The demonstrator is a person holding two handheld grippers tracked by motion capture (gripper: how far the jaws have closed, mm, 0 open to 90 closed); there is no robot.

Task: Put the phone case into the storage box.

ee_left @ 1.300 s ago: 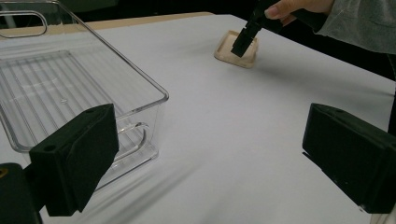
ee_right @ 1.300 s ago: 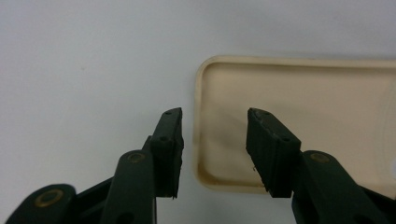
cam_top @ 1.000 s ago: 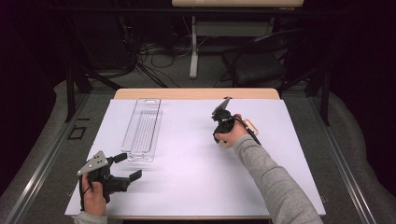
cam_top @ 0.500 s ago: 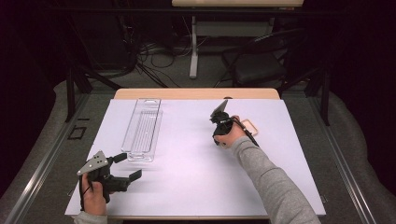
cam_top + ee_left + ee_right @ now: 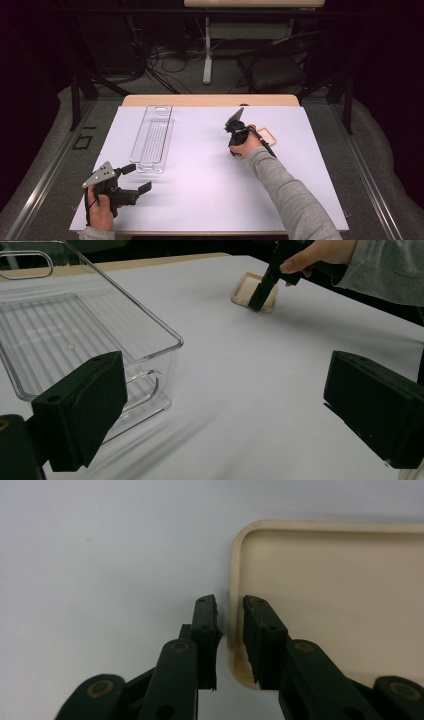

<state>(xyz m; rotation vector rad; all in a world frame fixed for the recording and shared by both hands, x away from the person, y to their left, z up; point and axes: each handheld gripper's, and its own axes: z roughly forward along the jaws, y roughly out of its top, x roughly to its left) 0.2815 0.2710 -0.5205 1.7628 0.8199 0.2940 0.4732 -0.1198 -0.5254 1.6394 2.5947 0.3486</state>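
A small beige tray [image 5: 270, 135] [image 5: 242, 290] [image 5: 340, 595] lies on the white table right of centre. My right gripper [image 5: 258, 136] [image 5: 231, 602] [image 5: 259, 298] points down at the tray's left rim, one jaw outside it and one inside. The jaws have just been closing; a thin gap still shows beside the rim, so the gripper is open. My left gripper [image 5: 140, 178] [image 5: 227, 415] rests open near the front left with nothing between its jaws. A clear plastic bin [image 5: 152, 136] [image 5: 75, 335] lies just beyond it, empty.
White sheet [image 5: 200, 175] covers the table; bare wood strip [image 5: 210, 100] runs along the far edge. The person's grey sleeve [image 5: 290, 195] crosses the right half. Chairs and cables stand on the floor behind the table.
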